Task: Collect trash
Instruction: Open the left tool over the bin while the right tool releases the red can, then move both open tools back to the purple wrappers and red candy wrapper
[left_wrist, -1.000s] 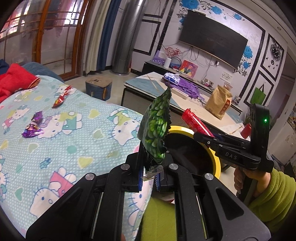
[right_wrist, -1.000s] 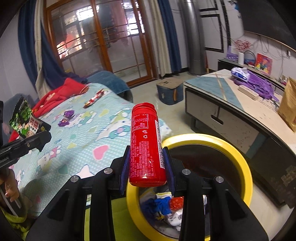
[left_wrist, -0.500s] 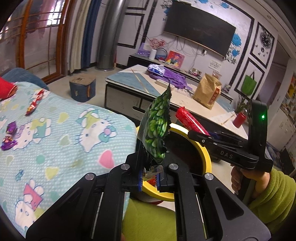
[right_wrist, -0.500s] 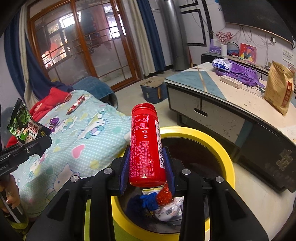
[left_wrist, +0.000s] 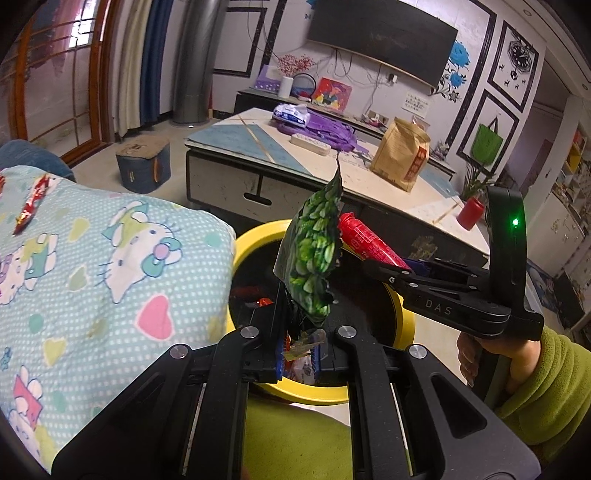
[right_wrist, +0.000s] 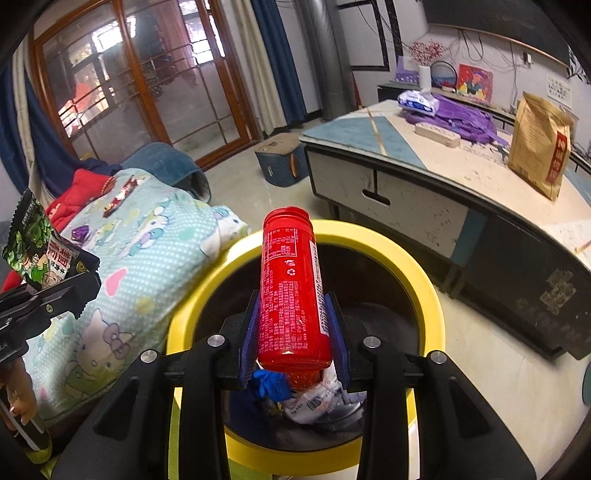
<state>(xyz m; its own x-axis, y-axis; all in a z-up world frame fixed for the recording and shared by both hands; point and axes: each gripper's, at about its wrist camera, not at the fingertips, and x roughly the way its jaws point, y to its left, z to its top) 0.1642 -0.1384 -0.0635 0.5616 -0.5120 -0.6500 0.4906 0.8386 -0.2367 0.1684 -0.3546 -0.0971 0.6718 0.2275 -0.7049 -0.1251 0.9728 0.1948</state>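
Note:
My left gripper (left_wrist: 297, 354) is shut on a green snack bag (left_wrist: 314, 254) and holds it upright over the near rim of the yellow-rimmed trash bin (left_wrist: 255, 236). My right gripper (right_wrist: 293, 339) is shut on a red cylindrical canister (right_wrist: 291, 291), held over the bin's opening (right_wrist: 424, 291). The bin holds wrappers and a blue scrap (right_wrist: 271, 382). In the left wrist view the right gripper (left_wrist: 384, 269) with the canister (left_wrist: 365, 240) reaches in from the right. In the right wrist view the left gripper (right_wrist: 55, 291) with the bag (right_wrist: 31, 240) is at the left edge.
A bed with a cartoon-cat cover (left_wrist: 92, 266) lies left of the bin, with a red wrapper (left_wrist: 31, 203) and a purple wrapper (right_wrist: 79, 232) on it. A low table (right_wrist: 461, 177) with a brown paper bag (right_wrist: 541, 144) stands behind the bin. A blue stool (left_wrist: 142, 166) sits on the floor.
Both grippers have moved closer over the bin, each still holding its item. The bin now fills more of both views and the bed has slid left.

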